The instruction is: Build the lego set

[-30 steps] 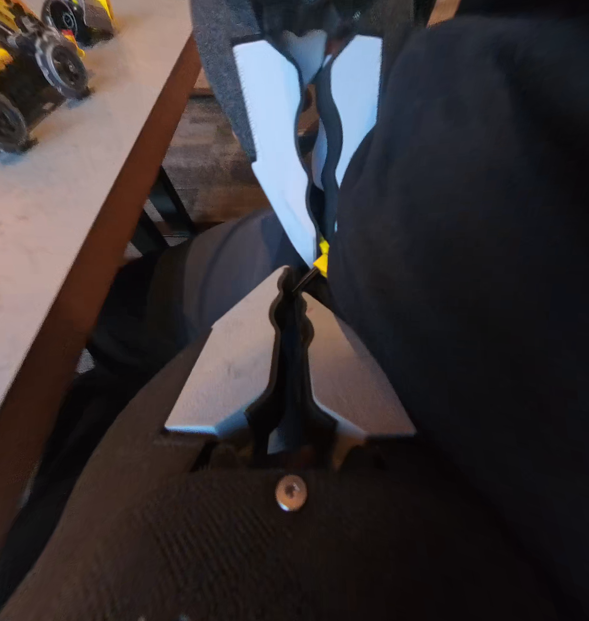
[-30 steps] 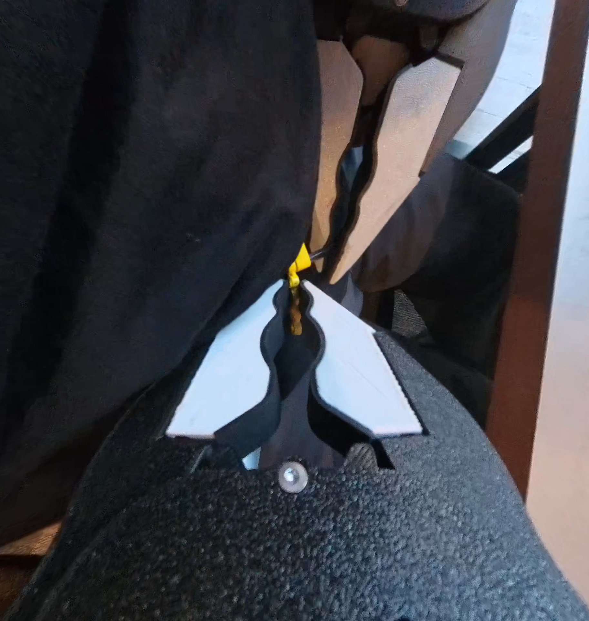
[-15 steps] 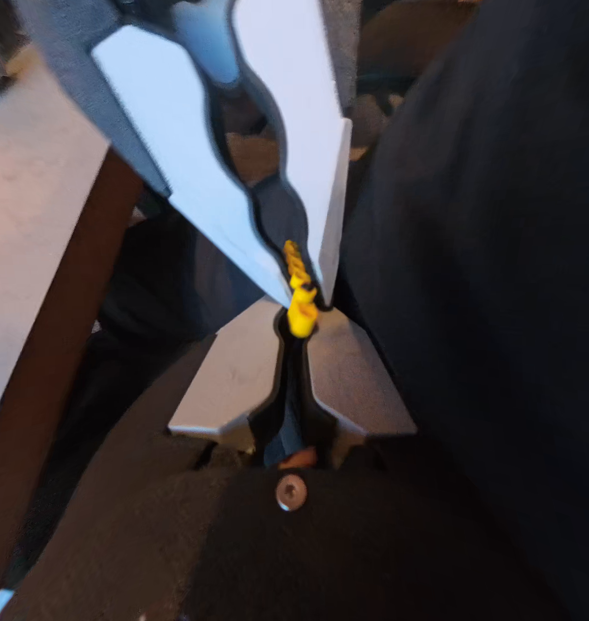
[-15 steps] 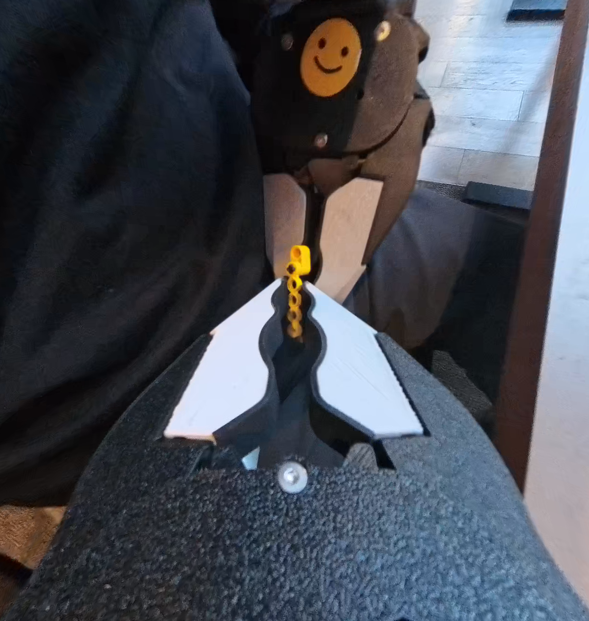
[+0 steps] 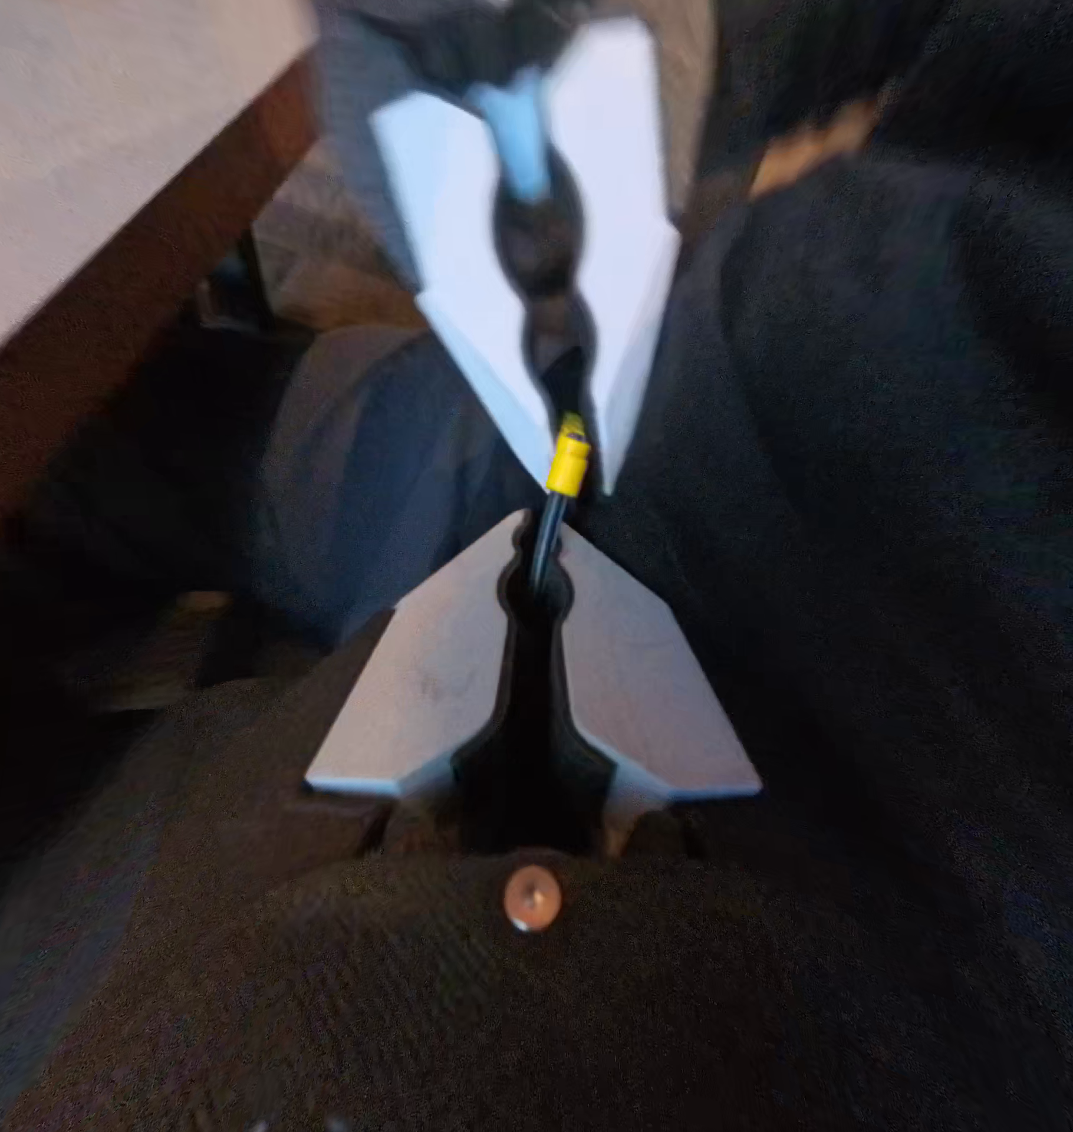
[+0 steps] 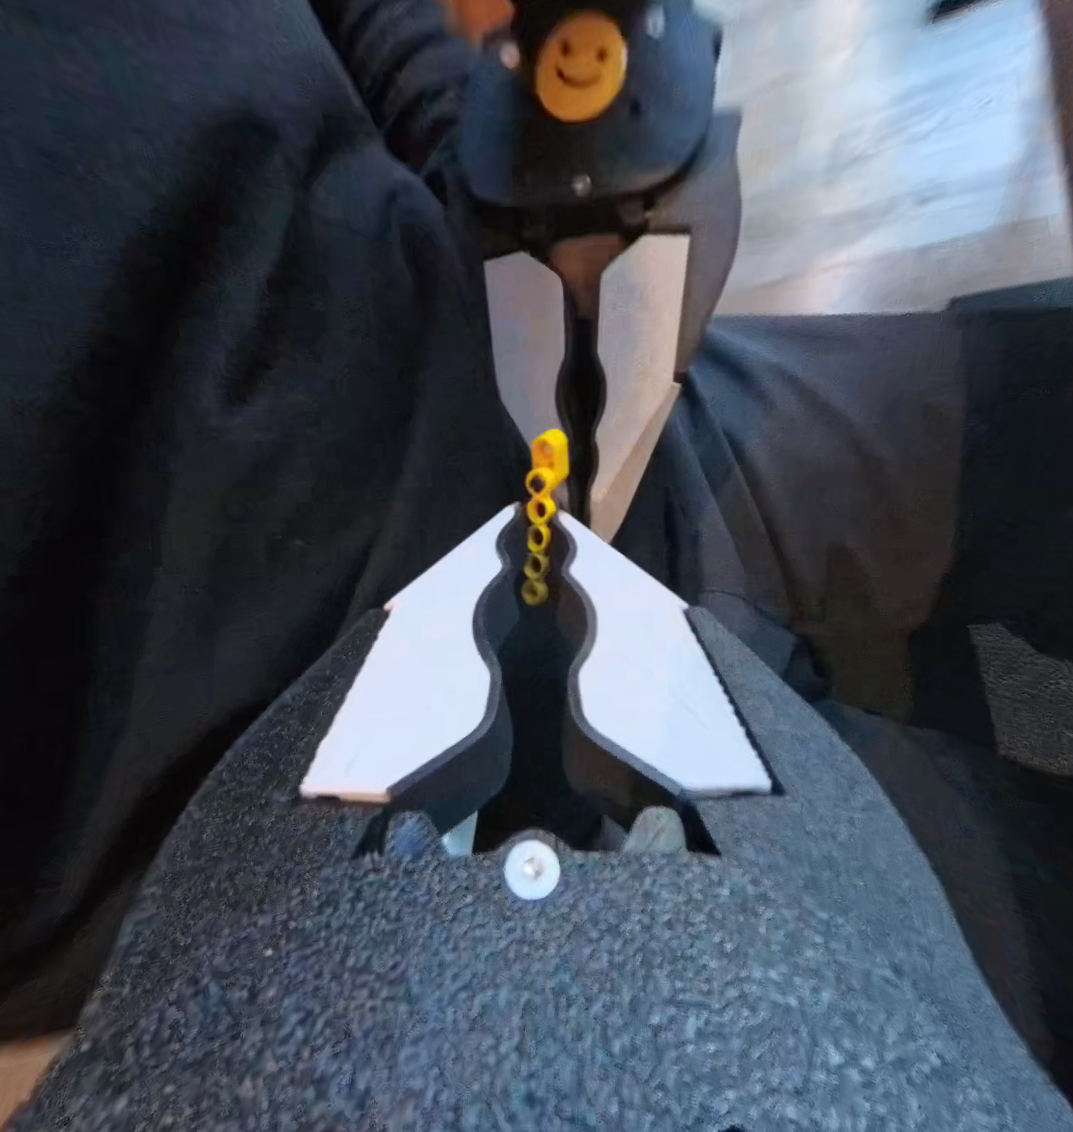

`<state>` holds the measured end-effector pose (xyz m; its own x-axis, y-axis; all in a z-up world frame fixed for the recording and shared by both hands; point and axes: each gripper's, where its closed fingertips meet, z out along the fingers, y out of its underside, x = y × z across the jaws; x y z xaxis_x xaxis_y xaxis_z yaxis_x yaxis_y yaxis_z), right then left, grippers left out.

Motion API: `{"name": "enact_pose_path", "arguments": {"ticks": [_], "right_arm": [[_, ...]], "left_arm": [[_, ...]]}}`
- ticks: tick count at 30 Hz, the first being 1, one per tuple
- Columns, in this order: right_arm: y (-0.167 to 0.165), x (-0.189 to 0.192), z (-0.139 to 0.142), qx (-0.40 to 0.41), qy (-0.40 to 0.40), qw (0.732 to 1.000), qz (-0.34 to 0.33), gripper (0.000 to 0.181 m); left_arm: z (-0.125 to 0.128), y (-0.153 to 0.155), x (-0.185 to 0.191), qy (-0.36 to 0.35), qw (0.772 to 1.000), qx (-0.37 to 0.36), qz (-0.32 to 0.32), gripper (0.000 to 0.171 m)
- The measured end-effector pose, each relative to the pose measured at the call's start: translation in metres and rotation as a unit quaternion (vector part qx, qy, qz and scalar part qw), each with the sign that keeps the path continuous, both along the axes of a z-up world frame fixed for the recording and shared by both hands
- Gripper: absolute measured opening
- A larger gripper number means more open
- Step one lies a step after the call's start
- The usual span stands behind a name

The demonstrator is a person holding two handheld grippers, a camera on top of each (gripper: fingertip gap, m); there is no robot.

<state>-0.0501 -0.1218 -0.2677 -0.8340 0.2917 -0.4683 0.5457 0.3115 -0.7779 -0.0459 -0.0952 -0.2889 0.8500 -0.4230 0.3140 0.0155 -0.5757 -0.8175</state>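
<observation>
Right gripper (image 6: 537,520): jaws pinch one yellow perforated beam (image 6: 539,533) at the tips — its angled end stands clear beyond them.
Left gripper (image 5: 543,539): jaws pressed on one thin black axle (image 5: 544,542), which enters the beam's yellow end.
Pose: the two grippers meet tip to tip, nearly in line.
Surroundings: dark clothing (image 6: 185,367) behind — table edge (image 5: 136,263) at left.
</observation>
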Motion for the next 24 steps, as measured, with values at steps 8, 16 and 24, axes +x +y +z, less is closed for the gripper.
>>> {"name": "enact_pose_path", "arguments": {"ticks": [8, 16, 24], "right_arm": [[0.052, 0.036, -0.003, -0.085, -0.059, 0.954, -0.281, 0.005], [0.053, -0.010, 0.004, -0.069, -0.056, 0.975, -0.205, 0.005], [0.060, -0.045, 0.055, -0.138, 0.009, 0.971, -0.193, 0.006]], "left_arm": [[0.007, -0.016, -0.021, -0.133, 0.984, 0.016, 0.114, 0.000], [0.014, 0.000, -0.062, -0.017, 0.998, -0.020, 0.056, 0.000], [0.037, 0.016, -0.082, 0.000, 0.994, 0.015, 0.106, 0.000]]}}
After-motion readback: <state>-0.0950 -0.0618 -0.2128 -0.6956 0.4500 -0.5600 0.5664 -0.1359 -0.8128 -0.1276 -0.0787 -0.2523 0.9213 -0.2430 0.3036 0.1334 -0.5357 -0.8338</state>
